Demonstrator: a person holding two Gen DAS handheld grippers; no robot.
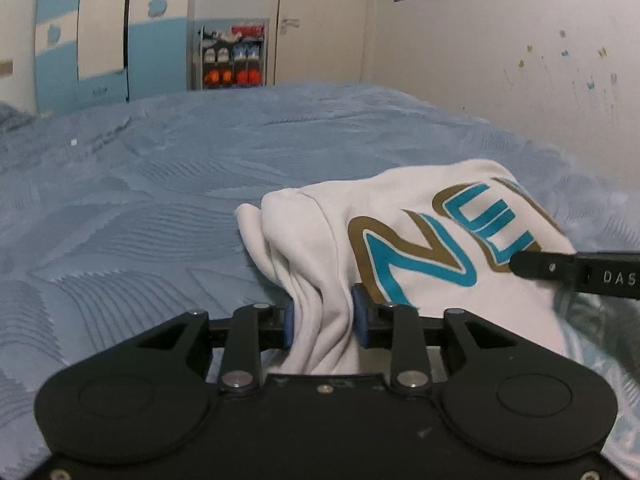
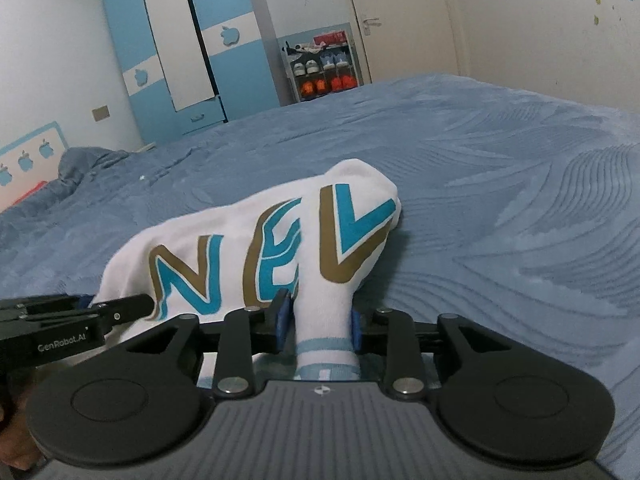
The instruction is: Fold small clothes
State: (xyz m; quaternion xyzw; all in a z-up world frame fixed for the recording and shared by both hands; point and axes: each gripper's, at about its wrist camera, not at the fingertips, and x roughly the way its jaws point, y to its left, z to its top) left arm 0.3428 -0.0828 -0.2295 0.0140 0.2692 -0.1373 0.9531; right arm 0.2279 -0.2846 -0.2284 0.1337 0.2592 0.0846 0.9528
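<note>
**Shirt gripped at both ends, fold not yet laid down**

Left wrist view: your left gripper (image 1: 321, 316) pinches a bunched white edge of the small shirt (image 1: 400, 240), the cloth gathered in pleats between its blue pads (image 1: 359, 316). The rest of the shirt runs ahead and to the right of it, lettering up. Your right gripper (image 1: 532, 266) reaches in from the right, touching the print. I judge the fold begun but unfinished: the cloth is still rumpled, with no flat, squared packet showing. The blue bedspread (image 1: 160, 208) stretches ahead; beyond it stand a wardrobe (image 1: 104, 40) and shoe rack (image 1: 232, 56).

Right wrist view: your right gripper (image 2: 318, 316) is clamped on the striped hem or cuff of the shirt (image 2: 260, 248), which humps up just ahead. The left gripper (image 2: 128, 306) enters from the left. The bedspread (image 2: 500, 200) lies bare ahead and to the right, leaving room to lay the shirt flat.
</note>
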